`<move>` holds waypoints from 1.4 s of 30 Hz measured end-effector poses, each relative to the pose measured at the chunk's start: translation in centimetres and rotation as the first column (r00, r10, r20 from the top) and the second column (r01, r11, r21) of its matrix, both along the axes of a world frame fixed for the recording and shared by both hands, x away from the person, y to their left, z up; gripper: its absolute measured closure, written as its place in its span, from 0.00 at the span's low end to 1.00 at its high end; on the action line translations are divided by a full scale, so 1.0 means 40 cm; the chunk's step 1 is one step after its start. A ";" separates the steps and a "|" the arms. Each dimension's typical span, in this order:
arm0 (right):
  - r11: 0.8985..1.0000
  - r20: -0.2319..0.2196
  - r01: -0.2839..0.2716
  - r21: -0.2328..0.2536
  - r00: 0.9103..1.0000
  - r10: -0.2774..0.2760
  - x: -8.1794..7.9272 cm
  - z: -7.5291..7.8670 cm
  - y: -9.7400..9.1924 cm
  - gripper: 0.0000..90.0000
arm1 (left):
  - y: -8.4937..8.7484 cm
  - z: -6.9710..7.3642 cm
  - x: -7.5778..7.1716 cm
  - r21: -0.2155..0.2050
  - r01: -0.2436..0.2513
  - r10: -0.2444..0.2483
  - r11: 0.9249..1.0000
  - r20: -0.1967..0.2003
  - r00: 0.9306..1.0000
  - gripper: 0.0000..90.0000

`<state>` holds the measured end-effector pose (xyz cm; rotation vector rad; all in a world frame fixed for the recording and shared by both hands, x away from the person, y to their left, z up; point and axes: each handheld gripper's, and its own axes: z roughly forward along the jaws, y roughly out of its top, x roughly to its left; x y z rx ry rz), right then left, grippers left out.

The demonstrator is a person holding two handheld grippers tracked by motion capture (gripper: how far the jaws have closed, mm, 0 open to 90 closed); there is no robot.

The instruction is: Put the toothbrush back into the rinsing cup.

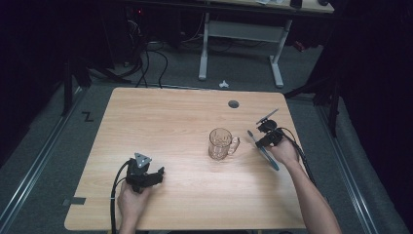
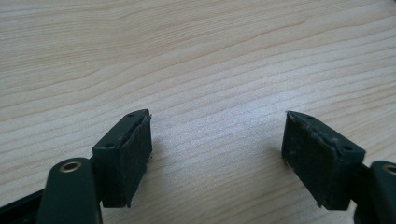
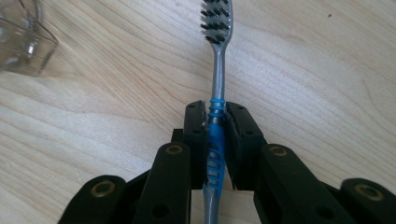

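Right gripper (image 3: 215,140) clamped on blue toothbrush (image 3: 217,70) handle, bristles held over the surface (image 1: 170,122), just right of glass mug (image 1: 221,144). Left gripper (image 2: 217,154) jaws apart, nothing between, low near surface's front-left.

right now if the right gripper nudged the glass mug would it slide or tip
The mug looks squat with a broad base, so a low nudge probably slides it on the smooth table. Its handle faces the right gripper, so it may swivel. Being glass, it is likely fragile.

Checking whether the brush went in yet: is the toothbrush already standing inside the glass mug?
No, the toothbrush is clamped between the right tool's pads over the table, with the glass mug apart beside it.
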<state>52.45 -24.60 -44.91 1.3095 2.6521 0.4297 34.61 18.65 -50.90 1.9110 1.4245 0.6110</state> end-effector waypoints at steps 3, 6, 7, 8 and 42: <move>1.000 0.017 -0.006 0.023 1.000 0.006 -0.009 0.015 -0.001 0.89 | 0.000 0.000 0.000 0.000 0.000 0.000 1.000 0.000 1.000 0.28; 0.999 0.025 -0.010 0.033 1.000 0.009 -0.013 0.022 -0.001 0.89 | 0.000 0.000 0.000 0.000 0.000 0.000 1.000 0.000 1.000 0.28; 0.999 0.029 -0.013 0.039 0.999 0.012 -0.015 0.024 -0.001 0.89 | 0.000 0.000 0.000 0.000 0.000 0.000 1.000 0.000 1.000 0.28; 0.999 0.035 -0.018 0.045 0.999 0.017 -0.016 0.027 -0.002 0.89 | 0.000 0.000 0.000 0.000 0.000 0.000 1.000 0.000 1.000 0.28; 0.966 0.124 -0.072 0.249 0.991 0.042 -0.094 0.073 -0.010 0.89 | -0.001 0.000 0.000 0.005 -0.001 0.001 1.000 0.001 1.000 0.28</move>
